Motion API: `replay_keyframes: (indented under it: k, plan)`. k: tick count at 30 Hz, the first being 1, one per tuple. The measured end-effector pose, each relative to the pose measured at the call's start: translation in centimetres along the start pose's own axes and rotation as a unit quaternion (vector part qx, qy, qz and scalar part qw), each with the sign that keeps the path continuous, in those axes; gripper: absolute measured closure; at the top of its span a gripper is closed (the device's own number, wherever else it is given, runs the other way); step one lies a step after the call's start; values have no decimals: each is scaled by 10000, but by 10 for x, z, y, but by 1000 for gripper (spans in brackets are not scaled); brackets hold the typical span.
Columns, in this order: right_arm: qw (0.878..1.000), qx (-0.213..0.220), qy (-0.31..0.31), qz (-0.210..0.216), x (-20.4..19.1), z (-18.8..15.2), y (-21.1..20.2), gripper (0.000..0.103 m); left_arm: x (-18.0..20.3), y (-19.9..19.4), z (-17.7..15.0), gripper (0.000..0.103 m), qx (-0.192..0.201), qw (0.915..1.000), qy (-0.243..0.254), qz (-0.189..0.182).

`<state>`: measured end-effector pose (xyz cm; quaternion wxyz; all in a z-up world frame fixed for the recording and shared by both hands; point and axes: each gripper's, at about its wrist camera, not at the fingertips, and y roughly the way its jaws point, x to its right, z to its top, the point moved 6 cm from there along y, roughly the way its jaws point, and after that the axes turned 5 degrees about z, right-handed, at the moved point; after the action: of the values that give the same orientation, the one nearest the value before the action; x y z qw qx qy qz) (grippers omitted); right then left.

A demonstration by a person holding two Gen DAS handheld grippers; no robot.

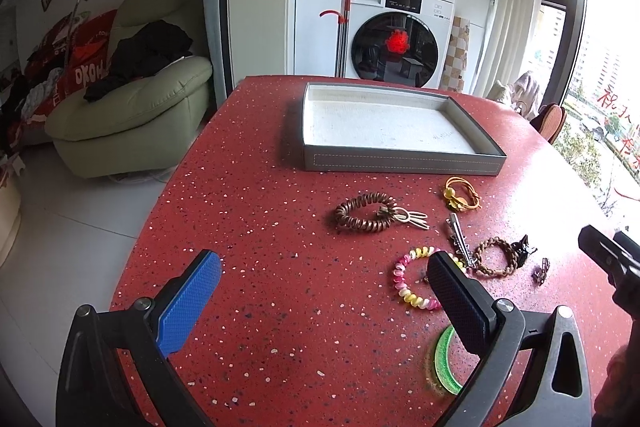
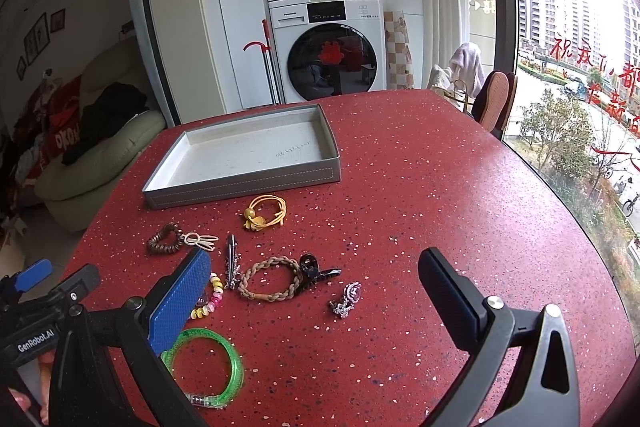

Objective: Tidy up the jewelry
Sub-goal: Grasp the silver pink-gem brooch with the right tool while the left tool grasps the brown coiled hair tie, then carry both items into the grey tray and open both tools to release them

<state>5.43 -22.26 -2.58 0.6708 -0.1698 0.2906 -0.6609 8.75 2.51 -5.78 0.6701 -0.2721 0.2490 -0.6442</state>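
An empty grey tray point(image 1: 400, 159) point(image 2: 240, 183) with a white lining sits at the far side of the red table. In front of it lie a brown coil bracelet point(image 1: 365, 213) point(image 2: 163, 238), a yellow hair tie point(image 1: 462, 193) point(image 2: 266, 211), a silver clip point(image 1: 460, 241) point(image 2: 231, 261), a braided band point(image 1: 494, 257) point(image 2: 269, 283), a black claw clip point(image 1: 524, 251) point(image 2: 316, 271), a pink-yellow coil tie point(image 1: 410, 283) point(image 2: 210, 297), a sparkly brooch point(image 2: 346, 299) and a green bangle point(image 1: 444, 359) point(image 2: 206, 367). My left gripper point(image 1: 324, 281) and right gripper point(image 2: 316, 281) hover open above them, holding nothing.
The speckled red table point(image 2: 440, 207) has bare room on its right half and near left. A stacked washer and dryer point(image 1: 400, 27) stand behind it, a green sofa point(image 1: 132, 115) to the left, a window point(image 2: 580, 67) and a chair point(image 2: 494, 99) to the right.
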Motion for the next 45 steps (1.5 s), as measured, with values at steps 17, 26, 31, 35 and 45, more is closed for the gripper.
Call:
replay_keyframes:
  k: [17, 26, 31, 35, 45]
  plan:
    - [9866, -1436, 729, -262, 45, -40, 53, 5, 5, 102, 41, 0, -867, 9932, 688, -369]
    - [9834, -1676, 582, -379, 40, -45, 71, 21, 19, 119, 30, 10, -1183, 9849, 1160, -500]
    - [9825, -1746, 285, -586, 35, -45, 73, 28, 31, 115, 24, 30, -1104, 9823, 1419, -535]
    - [9830, -1716, 136, -639, 31, -44, 72, 52, 39, 109, 22, 64, -991, 9805, 1593, -579]
    - [9874, -1509, 438, -193, 36, -37, 64, 89, 28, 98, 24, 73, -1071, 9848, 1029, -902]
